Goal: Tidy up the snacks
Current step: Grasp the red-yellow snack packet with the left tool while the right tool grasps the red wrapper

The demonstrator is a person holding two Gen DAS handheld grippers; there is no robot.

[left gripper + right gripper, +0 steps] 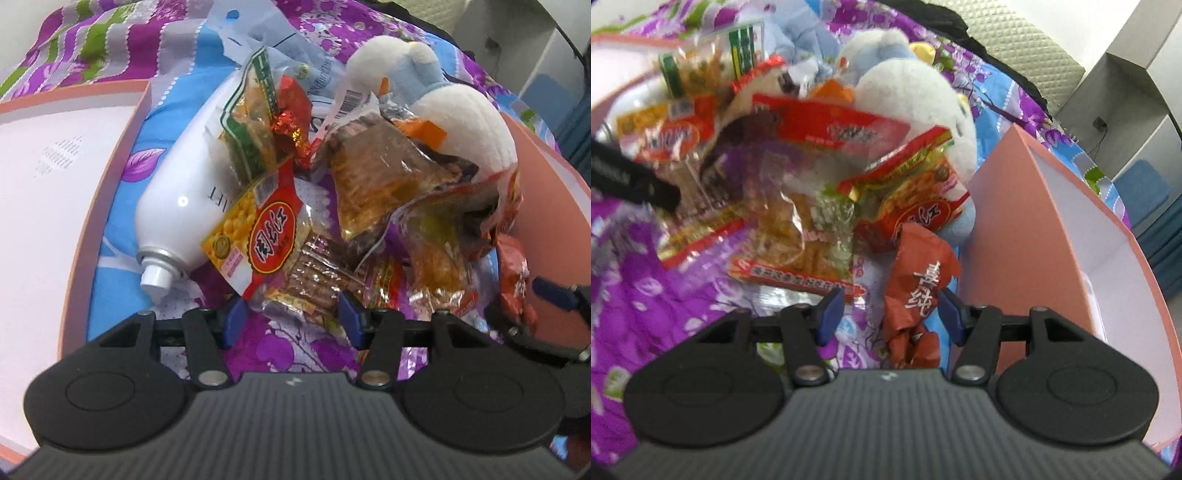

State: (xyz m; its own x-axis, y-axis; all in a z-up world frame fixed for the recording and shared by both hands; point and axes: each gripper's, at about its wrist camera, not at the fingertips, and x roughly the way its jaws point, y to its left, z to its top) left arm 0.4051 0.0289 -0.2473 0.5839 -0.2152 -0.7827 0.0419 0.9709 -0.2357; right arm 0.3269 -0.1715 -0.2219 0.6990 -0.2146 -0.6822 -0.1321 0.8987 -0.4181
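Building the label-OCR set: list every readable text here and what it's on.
"周长江": red oval on the yellow bean packet.
"素" over "线": red-brown wrapper between the right gripper's open jaws.
"ET": white spray can, rest hidden.
Barcode tag, other packets: blurred, unreadable.

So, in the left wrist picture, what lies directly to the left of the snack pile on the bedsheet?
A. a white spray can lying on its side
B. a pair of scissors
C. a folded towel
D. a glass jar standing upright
A: the white spray can lies on its side, nozzle toward the camera, partly under the snack packets.
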